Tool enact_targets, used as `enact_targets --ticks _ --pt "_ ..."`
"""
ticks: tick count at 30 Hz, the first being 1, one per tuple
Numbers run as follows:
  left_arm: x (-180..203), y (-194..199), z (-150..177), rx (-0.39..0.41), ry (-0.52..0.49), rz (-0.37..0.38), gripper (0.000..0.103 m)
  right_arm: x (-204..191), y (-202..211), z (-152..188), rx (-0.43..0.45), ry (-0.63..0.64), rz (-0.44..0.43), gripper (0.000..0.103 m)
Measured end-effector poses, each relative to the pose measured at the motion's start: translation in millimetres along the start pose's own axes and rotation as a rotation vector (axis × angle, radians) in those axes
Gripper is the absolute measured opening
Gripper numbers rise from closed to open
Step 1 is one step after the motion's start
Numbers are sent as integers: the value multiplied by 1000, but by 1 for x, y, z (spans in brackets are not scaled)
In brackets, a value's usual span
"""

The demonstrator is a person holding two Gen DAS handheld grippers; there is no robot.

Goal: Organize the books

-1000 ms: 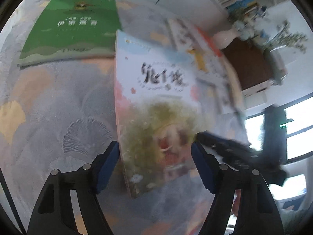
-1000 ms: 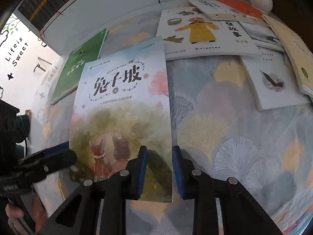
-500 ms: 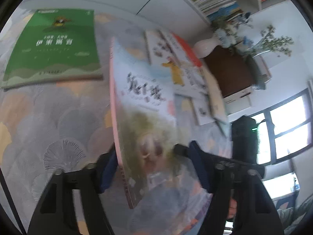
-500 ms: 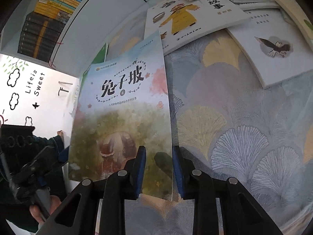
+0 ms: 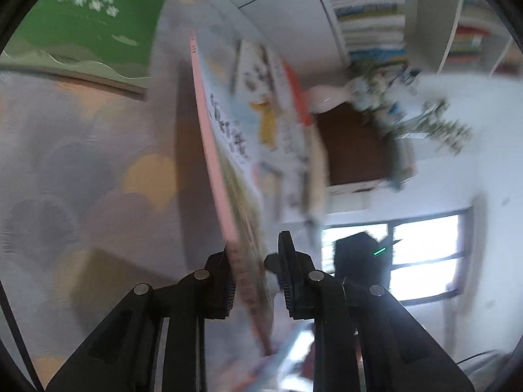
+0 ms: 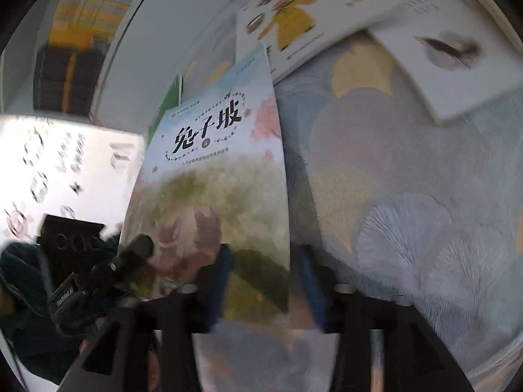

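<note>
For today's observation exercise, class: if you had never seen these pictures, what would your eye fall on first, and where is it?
First, the pastel book with bold black characters, raised on edge in the middle above the patterned cloth. The left claw is shut on its lower spine edge, having just closed, while the right claw has just opened and straddles the book's lower corner. A green book lies flat at upper left, and a yellow-figure book lies beyond.

A home room: packed bookshelves (image 5: 369,9) above a patterned cloth (image 5: 81,163), vase (image 5: 327,96) and window (image 5: 421,254) beside them.
</note>
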State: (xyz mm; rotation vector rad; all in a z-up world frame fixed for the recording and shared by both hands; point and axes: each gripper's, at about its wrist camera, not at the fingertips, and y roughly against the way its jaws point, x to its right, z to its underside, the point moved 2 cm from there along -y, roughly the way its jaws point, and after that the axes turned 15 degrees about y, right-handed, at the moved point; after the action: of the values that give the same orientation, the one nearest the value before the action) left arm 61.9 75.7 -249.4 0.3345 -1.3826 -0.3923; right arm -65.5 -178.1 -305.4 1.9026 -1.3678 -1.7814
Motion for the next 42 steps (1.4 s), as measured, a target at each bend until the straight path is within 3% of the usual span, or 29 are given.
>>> enact_targets --ticks 1,2,4,6,8,9,10,13,16,19,23,30,37,42 --pt "1 -2 -3 -12 28 37 19 7 5 2 24 -45 -49 70" --pt "2 -4 -4 -20 37 53 19 13 7 4 41 -88 -102 71" --pt "5 -6 -5 -35 33 53 19 25 6 4 66 -168 -205 72" --pt "6 -9 -6 -52 31 43 19 32 1 1 83 -215 -255 71" --pt "6 -12 -7 -57 29 15 19 33 -5 -6 88 -230 -278 58" --pt "3 -10 -8 -55 29 1 19 31 -10 -11 80 -227 -277 46" --pt "2 -10 -10 -45 28 -23 19 25 -13 -12 69 -210 -269 35" --pt "-2 -10 -14 -15 3 -156 19 9 -8 -22 51 -92 -152 27" --pt "-5 -13 -12 -5 -47 -291 21 -15 -3 -30 24 68 -7 23" --pt "-7 -17 -9 -24 -80 -361 24 -46 -2 -29 -11 271 149 20" --pt "-3 -17 -4 -21 -152 -438 29 -77 -6 -23 -47 458 252 17" --pt "25 9 2 68 -294 -475 30 -124 5 -13 -21 717 319 17" --pt "56 44 -2 171 -359 -435 30 -163 13 -24 37 808 327 16" --pt "74 86 -31 296 -373 -400 30 -201 4 -51 89 863 287 16"
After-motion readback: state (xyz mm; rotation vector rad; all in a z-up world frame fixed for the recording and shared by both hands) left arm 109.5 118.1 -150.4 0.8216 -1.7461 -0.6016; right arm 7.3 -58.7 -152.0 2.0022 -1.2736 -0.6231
